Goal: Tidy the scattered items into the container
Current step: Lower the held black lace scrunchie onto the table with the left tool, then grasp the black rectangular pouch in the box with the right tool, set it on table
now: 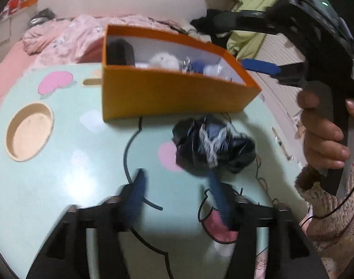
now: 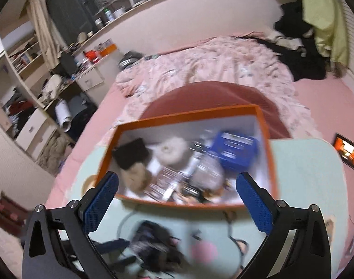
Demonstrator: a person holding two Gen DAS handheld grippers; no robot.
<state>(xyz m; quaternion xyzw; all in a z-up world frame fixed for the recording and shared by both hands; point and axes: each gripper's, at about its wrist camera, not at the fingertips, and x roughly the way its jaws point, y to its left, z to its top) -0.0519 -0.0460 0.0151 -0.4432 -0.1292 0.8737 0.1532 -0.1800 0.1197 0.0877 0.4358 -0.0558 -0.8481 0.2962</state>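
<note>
One orange cardboard box (image 1: 177, 93) with a white inside stands at the far side of a pale green table (image 1: 60, 174) printed with pink patches and black curved lines; the table has one round recessed cup hole (image 1: 29, 131). Inside the box the right wrist view shows one black pouch (image 2: 130, 154), one white fluffy ball (image 2: 173, 152), one blue carton (image 2: 237, 150), one tan fuzzy item (image 2: 136, 179) and some clear plastic wrappers (image 2: 207, 172), too blurred to count. One scattered item is outside it: a dark crumpled scrunchie with white lace (image 1: 214, 145), lying on the table just in front of the box. The left hand-held gripper (image 1: 177, 183) is angled down at it, blue fingers (image 1: 217, 196) partly spread, the right-side one touching the near edge of the scrunchie, the other apart from it. The right hand-held gripper (image 2: 177, 183) hangs over the near rim of the box, its two blue pads (image 2: 254, 202) spread wide with nothing between them; a hand (image 1: 323, 134) in a fuzzy sleeve (image 1: 335, 209) grips its handle. A pink bed (image 2: 211, 69) lies behind the table.
</note>
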